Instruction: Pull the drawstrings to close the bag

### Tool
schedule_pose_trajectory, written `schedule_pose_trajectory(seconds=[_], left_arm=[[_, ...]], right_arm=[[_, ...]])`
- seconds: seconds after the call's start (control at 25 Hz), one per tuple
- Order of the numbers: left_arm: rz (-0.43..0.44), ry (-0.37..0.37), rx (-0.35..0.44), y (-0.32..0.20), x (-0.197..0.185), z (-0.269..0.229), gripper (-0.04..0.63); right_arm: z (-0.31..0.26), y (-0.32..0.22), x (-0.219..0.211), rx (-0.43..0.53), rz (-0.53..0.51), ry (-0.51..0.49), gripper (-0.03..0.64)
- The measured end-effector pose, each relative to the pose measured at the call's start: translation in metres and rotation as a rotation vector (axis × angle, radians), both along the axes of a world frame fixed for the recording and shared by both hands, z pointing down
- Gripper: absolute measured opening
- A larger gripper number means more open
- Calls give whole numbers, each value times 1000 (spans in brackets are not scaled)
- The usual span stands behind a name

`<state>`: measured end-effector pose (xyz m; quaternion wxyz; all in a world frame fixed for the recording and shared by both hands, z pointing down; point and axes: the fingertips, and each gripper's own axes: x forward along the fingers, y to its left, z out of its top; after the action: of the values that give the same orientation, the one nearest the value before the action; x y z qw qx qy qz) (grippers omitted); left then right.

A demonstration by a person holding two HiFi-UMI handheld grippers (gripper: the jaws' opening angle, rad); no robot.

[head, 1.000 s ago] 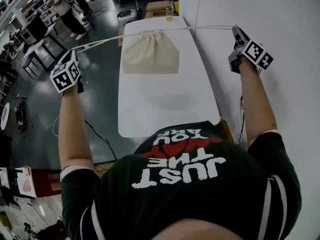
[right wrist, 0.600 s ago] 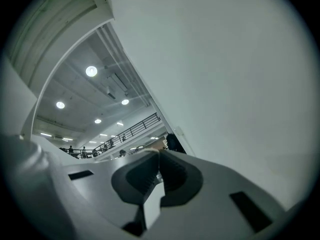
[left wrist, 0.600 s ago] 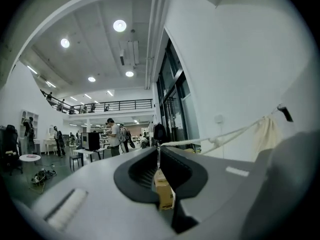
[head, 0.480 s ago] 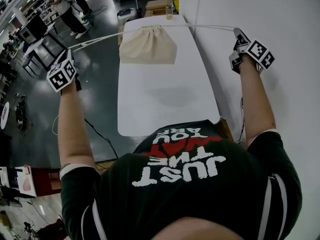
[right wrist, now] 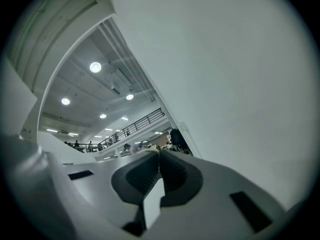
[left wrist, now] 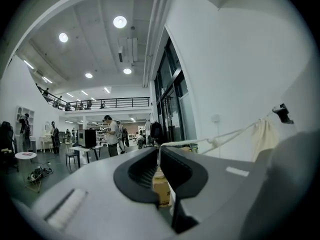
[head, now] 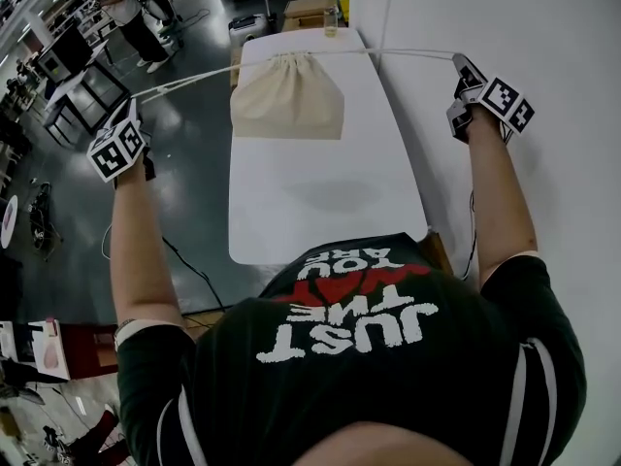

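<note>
Head view shows a soft, light cloth bag point(head: 288, 100) at the table's point(head: 320, 192) far end, its thin, likely slippery drawstrings point(head: 408, 53) taut between my left gripper point(head: 132, 105), jaws just opened slightly yet pinching cord, and my right gripper point(head: 459, 62), clamped on cord.

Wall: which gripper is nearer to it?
Right. The right gripper hangs beside the wall, off the table's right edge; the left gripper, whose jaws just opened slightly with the drawstring between them, is beyond the table's left edge, over the floor.
</note>
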<state>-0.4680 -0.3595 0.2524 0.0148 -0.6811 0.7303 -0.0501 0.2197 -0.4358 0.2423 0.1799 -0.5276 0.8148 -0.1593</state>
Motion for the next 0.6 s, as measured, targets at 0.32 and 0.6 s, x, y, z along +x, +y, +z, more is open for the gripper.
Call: schedule_pose_trajectory(seconds=[0.32,0.6], left_arm=[[106,35,-18,3,19,6,9],[97,95,47,-2,42,-1,9]], right_arm=[[-4,4,-1,19,-14,-15,11],[0,2,-10,22,4,61,11]])
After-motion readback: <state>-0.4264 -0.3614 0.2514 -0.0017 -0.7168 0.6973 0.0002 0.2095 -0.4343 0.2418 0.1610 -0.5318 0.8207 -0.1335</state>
